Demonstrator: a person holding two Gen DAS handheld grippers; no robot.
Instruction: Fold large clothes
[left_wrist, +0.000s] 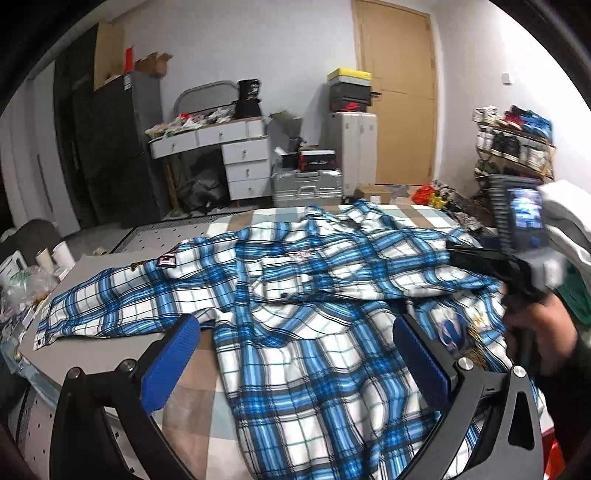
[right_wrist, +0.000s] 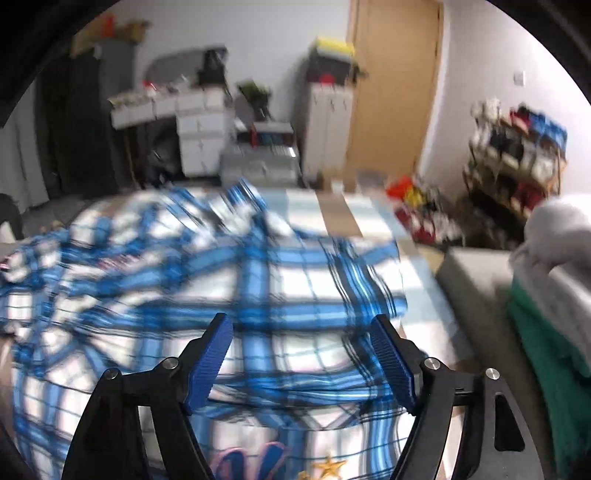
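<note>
Plaid shirt (left_wrist: 303, 332) lies spread w/ one sleeve out left on tabletop (left_wrist: 92, 273), just under left hand-held gripper (left_wrist: 295, 354) and right hand-held gripper (right_wrist: 301, 358), both w/ jaws apart & holding nothing, white drawers (left_wrist: 243, 162) far behind.

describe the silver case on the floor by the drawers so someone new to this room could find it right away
Start at the tan wooden door on the far wall and look left, past the tall white cabinet. On the floor between it and the white drawer unit sits the silver case, ribbed metal with latches on its front. A black and red shoebox rests on top.
</note>
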